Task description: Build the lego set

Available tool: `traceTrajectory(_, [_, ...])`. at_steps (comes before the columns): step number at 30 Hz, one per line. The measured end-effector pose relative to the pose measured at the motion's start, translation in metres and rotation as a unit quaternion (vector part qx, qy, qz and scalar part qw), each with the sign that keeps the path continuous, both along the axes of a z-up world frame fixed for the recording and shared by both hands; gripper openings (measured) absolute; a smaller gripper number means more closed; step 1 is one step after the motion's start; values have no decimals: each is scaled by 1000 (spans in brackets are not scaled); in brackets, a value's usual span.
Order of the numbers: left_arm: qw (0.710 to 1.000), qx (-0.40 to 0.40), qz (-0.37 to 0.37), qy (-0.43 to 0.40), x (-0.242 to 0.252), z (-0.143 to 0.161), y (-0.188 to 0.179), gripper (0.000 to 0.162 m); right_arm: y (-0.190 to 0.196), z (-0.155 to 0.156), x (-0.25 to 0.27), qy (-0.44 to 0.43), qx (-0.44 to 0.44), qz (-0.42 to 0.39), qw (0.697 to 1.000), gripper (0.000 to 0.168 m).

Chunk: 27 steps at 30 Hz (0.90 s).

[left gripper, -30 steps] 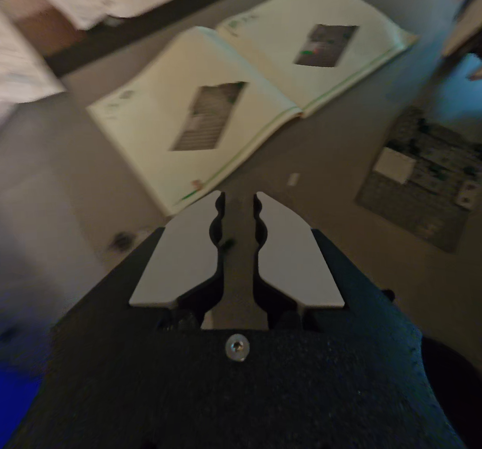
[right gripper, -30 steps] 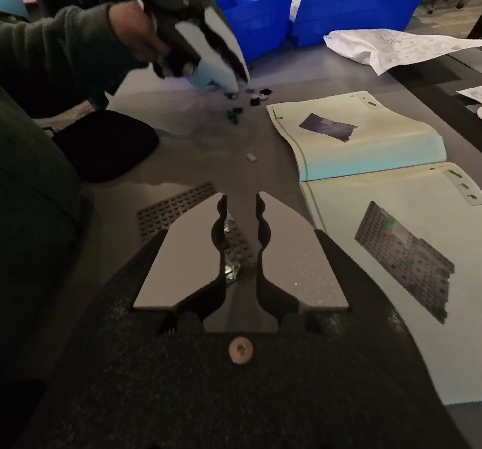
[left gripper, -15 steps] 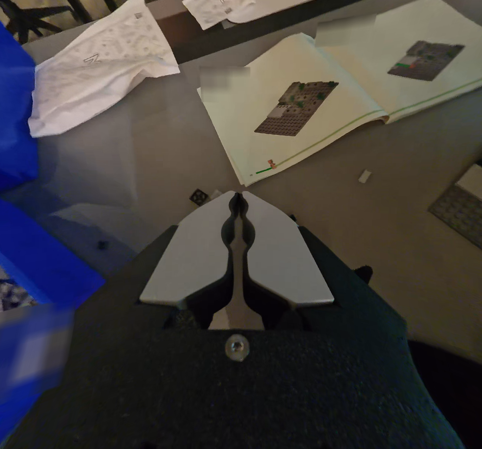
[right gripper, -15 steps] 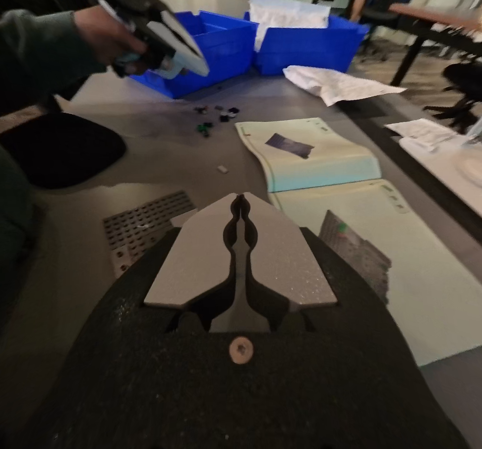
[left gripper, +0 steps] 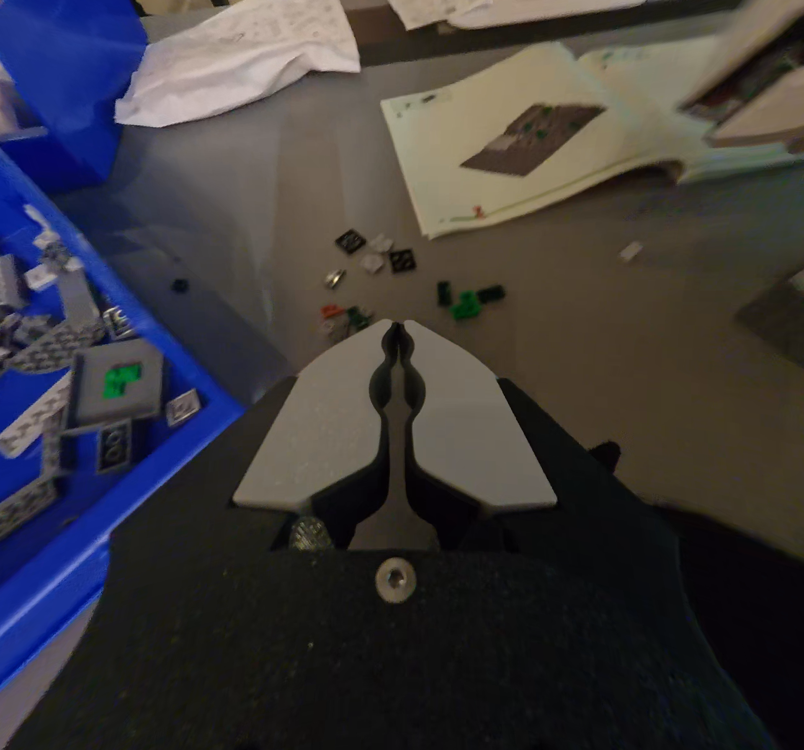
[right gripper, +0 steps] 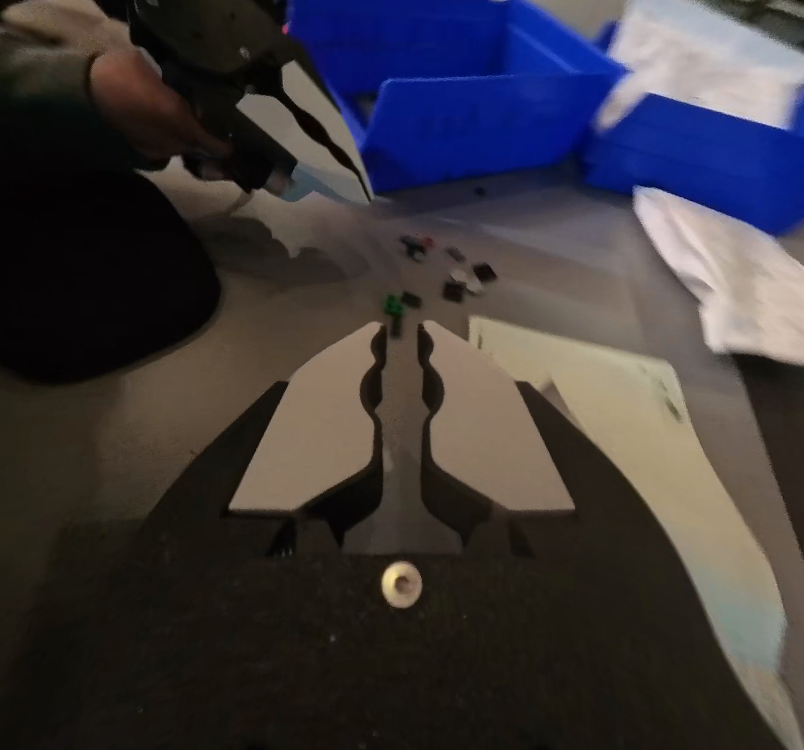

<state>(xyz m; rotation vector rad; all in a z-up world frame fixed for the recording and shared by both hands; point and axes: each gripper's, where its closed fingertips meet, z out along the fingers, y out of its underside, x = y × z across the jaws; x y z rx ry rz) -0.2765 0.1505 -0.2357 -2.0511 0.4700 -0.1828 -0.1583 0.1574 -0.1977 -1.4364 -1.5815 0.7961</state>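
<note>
Several small loose Lego pieces (left gripper: 402, 261) lie on the grey table: black and white tiles, green pieces (left gripper: 465, 304) and a red one (left gripper: 330, 310). My left gripper (left gripper: 396, 326) is shut with nothing visible between its tips, hovering just short of them. It also shows in the right wrist view (right gripper: 367, 196), held by a hand, near a blue bin. My right gripper (right gripper: 401, 328) is open a narrow gap and empty, pointing at a green piece (right gripper: 393, 304) and the loose pieces (right gripper: 457, 276) just beyond its tips. The right view is blurred.
A blue bin (left gripper: 143, 468) with grey plates and bricks stands at the left. The open instruction booklet (left gripper: 522, 154) lies to the right, with a grey baseplate corner (left gripper: 774, 328) and a crumpled white bag (left gripper: 243, 50) nearby. Two blue bins (right gripper: 457, 89) stand behind the pieces. About 7 cm separates my left fingertips from the green piece (right gripper: 393, 304). It is also in sight in the left wrist view (left gripper: 471, 308).
My left gripper closed and swung left from the booklet toward the loose pieces and the bin. My right gripper left the baseplate, closed, then opened a little, moving toward the loose pieces.
</note>
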Motion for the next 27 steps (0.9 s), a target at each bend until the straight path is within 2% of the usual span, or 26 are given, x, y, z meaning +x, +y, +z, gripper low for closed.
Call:
traceTrajectory(6, [1000,9,-9,-9,-16,-5,-5,0,6,-54,-44,-147,-16,76,986,22])
traceTrajectory(10, [999,19,-18,-18,-23,-6,-5,0,10,-76,-53,-188,-31,85,978,23])
traceTrajectory(19, [998,31,-40,-38,-26,-9,-4,0,12,-88,-61,-218,-38,81,972,17])
traceTrajectory(27, [997,31,-46,-46,-25,-8,-4,0,12,-76,-58,-177,-67,62,980,7])
